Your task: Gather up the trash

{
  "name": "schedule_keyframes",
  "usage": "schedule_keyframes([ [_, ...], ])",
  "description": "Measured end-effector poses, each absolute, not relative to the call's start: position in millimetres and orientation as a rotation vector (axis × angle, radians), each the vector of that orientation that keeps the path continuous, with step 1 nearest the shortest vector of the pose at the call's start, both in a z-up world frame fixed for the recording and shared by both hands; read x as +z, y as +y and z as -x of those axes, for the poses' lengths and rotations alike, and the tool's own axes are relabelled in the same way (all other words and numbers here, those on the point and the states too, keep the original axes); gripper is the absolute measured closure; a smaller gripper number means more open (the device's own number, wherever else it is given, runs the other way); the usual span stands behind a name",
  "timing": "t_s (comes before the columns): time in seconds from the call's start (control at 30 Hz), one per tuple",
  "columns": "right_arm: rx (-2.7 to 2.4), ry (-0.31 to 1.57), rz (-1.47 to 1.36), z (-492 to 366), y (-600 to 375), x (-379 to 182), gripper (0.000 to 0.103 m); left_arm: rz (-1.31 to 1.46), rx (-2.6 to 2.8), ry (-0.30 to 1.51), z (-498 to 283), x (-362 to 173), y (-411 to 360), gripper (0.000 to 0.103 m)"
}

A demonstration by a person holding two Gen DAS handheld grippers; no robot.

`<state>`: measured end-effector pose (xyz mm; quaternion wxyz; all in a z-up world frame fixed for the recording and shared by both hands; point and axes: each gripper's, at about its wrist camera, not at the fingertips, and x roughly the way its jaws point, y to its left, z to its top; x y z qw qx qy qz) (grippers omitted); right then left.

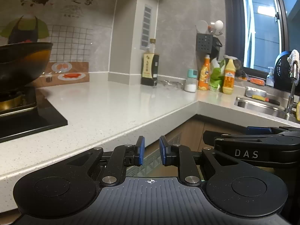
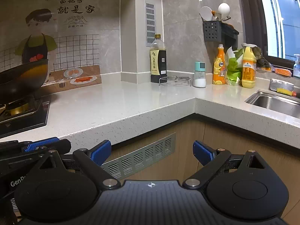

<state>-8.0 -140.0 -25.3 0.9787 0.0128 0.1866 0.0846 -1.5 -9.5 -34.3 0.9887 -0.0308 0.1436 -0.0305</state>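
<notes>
A crumpled green and white plastic bag (image 1: pixel 215 75) (image 2: pixel 233 69) stands between an orange bottle (image 2: pixel 219 67) and a yellow bottle (image 2: pixel 248 67) at the back of the grey counter (image 2: pixel 131 101). My left gripper (image 1: pixel 151 150) hovers just in front of the counter's edge, open by a narrow gap with nothing between its blue pads. My right gripper (image 2: pixel 152 151) is open wide and empty, facing the cabinet front below the counter corner. Each gripper shows at the edge of the other's view, side by side.
A dark wok (image 2: pixel 22 76) sits on the stove at left. A soy sauce bottle (image 2: pixel 158 61), a wire trivet (image 2: pixel 175 79) and a salt shaker (image 2: pixel 199 75) line the back wall. The steel sink (image 2: pixel 275 101) lies at right. A vent grille (image 2: pixel 142 157) is in the cabinet.
</notes>
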Motion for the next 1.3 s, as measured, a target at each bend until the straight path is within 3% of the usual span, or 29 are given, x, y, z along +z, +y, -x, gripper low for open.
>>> schedule_keyframes([
  [1.3, 0.185, 0.394, -0.018, 10.0, -140.8, -33.8, 0.008, 0.083, -0.054, 0.247, 1.5, -32.8, -7.7, 0.082],
])
